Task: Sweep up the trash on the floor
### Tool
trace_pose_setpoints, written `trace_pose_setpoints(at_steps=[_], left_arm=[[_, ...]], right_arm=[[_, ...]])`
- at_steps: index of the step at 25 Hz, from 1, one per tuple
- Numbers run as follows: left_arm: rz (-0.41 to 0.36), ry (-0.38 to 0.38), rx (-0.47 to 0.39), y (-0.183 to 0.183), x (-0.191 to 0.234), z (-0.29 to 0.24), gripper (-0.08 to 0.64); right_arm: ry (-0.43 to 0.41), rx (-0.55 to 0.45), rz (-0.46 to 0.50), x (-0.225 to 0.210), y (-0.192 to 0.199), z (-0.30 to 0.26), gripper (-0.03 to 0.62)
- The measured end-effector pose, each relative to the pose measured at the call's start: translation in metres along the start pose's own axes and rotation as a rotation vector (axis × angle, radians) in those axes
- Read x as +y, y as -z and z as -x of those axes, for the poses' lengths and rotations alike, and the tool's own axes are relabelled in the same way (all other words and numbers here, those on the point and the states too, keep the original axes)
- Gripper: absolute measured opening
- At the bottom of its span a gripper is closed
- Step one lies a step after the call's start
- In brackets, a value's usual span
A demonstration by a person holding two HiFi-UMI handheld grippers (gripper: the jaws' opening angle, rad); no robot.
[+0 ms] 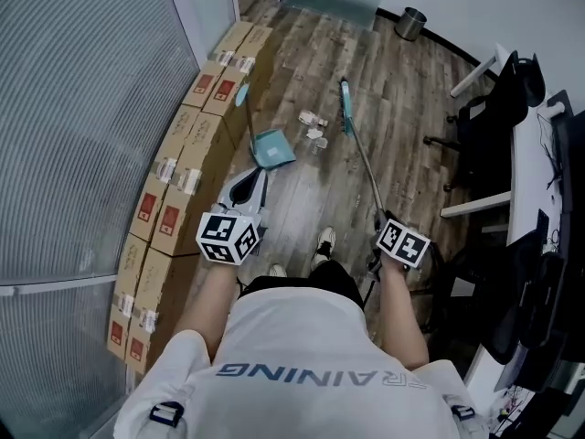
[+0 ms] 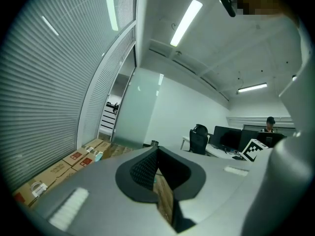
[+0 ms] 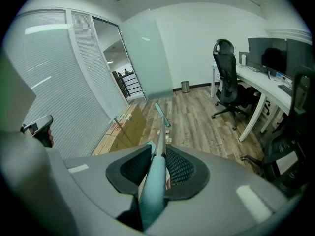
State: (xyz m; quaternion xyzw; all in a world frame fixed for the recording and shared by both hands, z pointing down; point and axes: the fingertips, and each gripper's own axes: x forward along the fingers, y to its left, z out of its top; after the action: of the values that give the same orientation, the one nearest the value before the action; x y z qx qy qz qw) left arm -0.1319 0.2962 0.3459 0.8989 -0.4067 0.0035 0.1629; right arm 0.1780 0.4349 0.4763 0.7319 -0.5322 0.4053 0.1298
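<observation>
Head view: scraps of trash (image 1: 313, 126) on wood floor (image 1: 411, 108), between teal dustpan (image 1: 272, 148) and head of broom (image 1: 345, 108). Right hand-held gripper (image 3: 156, 163) clamped on broom handle. Left hand-held gripper (image 2: 157, 168) jaws together, empty, beside cardboard boxes (image 1: 183, 154).

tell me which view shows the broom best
The head view: the broom shows whole, from its teal head by the trash up to the right gripper. The right gripper view looks along the handle between its fingers, foreshortened. The left gripper view shows none of it.
</observation>
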Motion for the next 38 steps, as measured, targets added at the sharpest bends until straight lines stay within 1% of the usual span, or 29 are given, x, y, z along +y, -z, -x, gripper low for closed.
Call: trace_pose_setpoints(at_steps=[4, 7, 9, 13, 17, 22, 27, 30, 33, 38], left_arm=[[0.006, -0.018, 0.018, 0.000, 0.013, -0.026, 0.002], [0.012, -0.043, 0.027, -0.004, 0.024, -0.052, 0.002], [0.009, -0.056, 0.027, -0.011, 0.026, -0.073, 0.002], [-0.001, -0.073, 0.019, -0.027, 0.024, -0.122, 0.002], [-0.008, -0.105, 0.034, -0.031, 0.023, -0.165, 0.002], [-0.015, -0.159, 0.054, -0.031, 0.021, -0.204, 0.002], [-0.013, -0.186, 0.061, -0.035, 0.032, -0.230, 0.002], [-0.008, -0.197, 0.058, -0.038, 0.048, -0.240, 0.002], [0.009, -0.200, 0.052, -0.043, 0.073, -0.251, 0.002], [0.041, -0.188, 0.050, -0.049, 0.136, -0.271, 0.002]], right_arm=[[-0.013, 0.036, 0.005, 0.004, -0.015, -0.033, 0.104], [-0.026, 0.060, 0.025, 0.007, -0.034, -0.060, 0.104], [-0.036, 0.068, 0.044, 0.007, -0.050, -0.078, 0.104], [-0.052, 0.061, 0.122, 0.005, -0.090, -0.108, 0.104], [-0.080, 0.045, 0.176, 0.003, -0.132, -0.140, 0.104], [-0.118, 0.065, 0.210, -0.007, -0.175, -0.174, 0.104], [-0.121, 0.068, 0.257, -0.006, -0.203, -0.205, 0.104], [-0.122, 0.075, 0.250, 0.003, -0.214, -0.222, 0.104], [-0.111, 0.085, 0.244, 0.016, -0.226, -0.240, 0.104], [-0.082, 0.094, 0.233, 0.057, -0.244, -0.269, 0.104]])
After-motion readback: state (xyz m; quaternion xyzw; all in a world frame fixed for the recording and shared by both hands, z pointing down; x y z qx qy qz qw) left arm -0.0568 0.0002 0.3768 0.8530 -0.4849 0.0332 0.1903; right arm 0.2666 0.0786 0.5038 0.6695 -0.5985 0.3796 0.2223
